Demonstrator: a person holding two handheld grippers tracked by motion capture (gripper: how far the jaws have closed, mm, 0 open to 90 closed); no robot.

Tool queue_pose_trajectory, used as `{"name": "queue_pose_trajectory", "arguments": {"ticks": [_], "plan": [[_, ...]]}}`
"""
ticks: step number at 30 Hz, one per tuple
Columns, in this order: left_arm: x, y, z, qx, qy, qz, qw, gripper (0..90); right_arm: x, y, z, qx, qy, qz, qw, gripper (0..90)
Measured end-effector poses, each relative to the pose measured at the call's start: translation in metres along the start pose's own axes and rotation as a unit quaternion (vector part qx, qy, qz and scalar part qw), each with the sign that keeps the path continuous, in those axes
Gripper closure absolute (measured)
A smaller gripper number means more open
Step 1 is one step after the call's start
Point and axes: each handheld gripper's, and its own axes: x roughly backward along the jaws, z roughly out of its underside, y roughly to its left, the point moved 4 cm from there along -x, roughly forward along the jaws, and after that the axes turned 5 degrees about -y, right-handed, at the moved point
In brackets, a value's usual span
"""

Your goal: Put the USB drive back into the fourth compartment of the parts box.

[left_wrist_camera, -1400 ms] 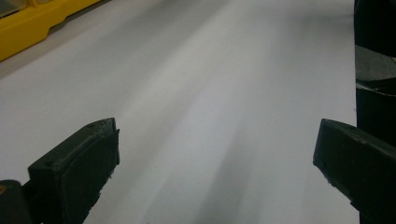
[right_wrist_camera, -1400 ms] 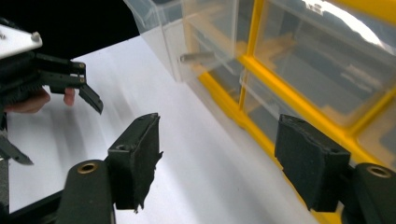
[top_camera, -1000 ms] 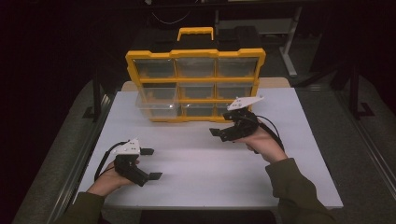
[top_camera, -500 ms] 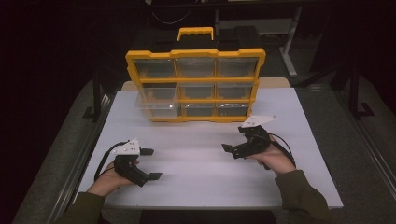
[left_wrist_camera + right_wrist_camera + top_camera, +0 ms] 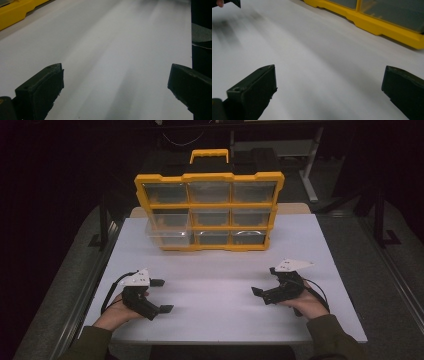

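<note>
Left tongs (image 5: 161,295) low, agape; right tongs (image 5: 265,281) likewise.

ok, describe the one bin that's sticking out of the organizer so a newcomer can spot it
Start at the yellow organizer standing at the white table's far edge. In its left column, below the top row, a clear bin juts forward toward the person; its neighbours sit flush in the frame.

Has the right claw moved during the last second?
Yes. The right claw has pulled back from the yellow organizer toward the person's edge of the white table, and now rests open opposite the left claw.
</note>
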Motion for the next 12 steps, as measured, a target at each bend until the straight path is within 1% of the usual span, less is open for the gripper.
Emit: {"name": "queue_pose_trajectory", "arguments": {"ticks": [6, 10, 12], "plan": [[0.0, 0.001, 0.001, 0.001, -0.001, -0.002, 1.0, 0.0, 0.009, -0.002, 0.018, 0.0, 0.005, 0.002, 1.0, 0.0], [0.0, 0.002, 0.002, 0.0, 0.002, -0.005, 1.0, 0.0, 0.011, -0.004, 0.023, 0.0, 0.01, 0.005, 0.9999, 0.0], [-0.001, 0.003, 0.003, 0.002, 0.008, -0.009, 0.9999, 0.0, 0.011, -0.004, 0.023, 0.001, 0.009, 0.005, 0.9999, 0.0]]}}
